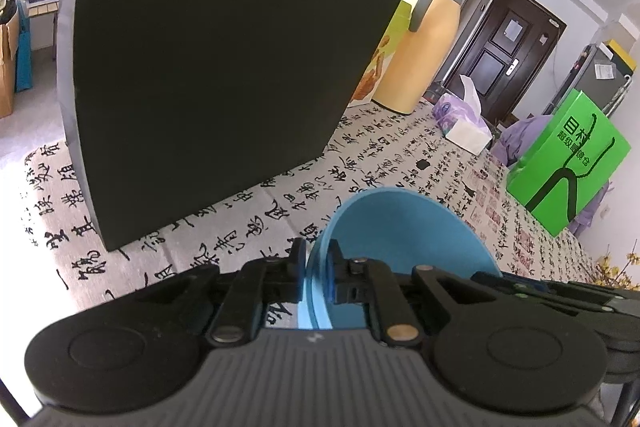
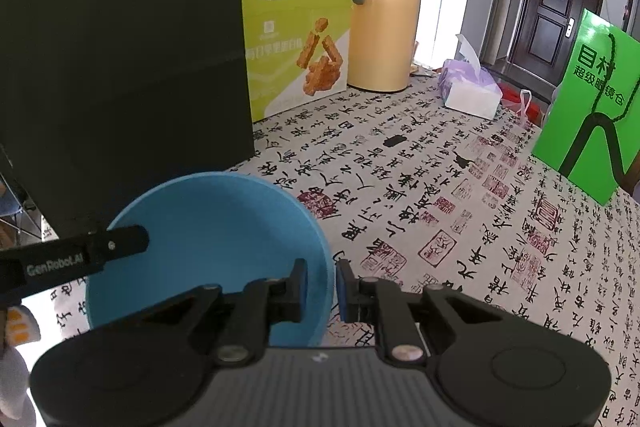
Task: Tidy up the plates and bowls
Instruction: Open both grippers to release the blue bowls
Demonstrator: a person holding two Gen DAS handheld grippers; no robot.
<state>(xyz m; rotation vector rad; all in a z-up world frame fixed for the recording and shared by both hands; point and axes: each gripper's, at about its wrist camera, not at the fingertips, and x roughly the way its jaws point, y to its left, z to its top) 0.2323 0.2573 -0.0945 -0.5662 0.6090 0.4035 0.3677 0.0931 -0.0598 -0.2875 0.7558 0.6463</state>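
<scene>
**Inspector:** Bowl (image 2: 208, 251), blue, sits low over the calligraphy-printed surface (image 2: 460, 211); whether it rests there or hangs clear cannot be told. Both grippers are clamped on its rim: the right gripper (image 2: 322, 287) on the near-right edge, the left gripper (image 1: 316, 271) on the opposite side.

**Clerk:** Step in hand?

**Inspector:** Judged a two-handed carry or placement of one bowl. No plates or other bowls show, so the next move needs a destination found, then level transport.

**Clerk:** Obstructions?

**Inspector:** Black box (image 2: 120, 67) stands just beyond the bowl. Snack carton (image 2: 296, 47), yellow flask (image 2: 384, 7), tissue pack (image 2: 468, 87) and green bag (image 2: 596, 107) stand further off.
</scene>
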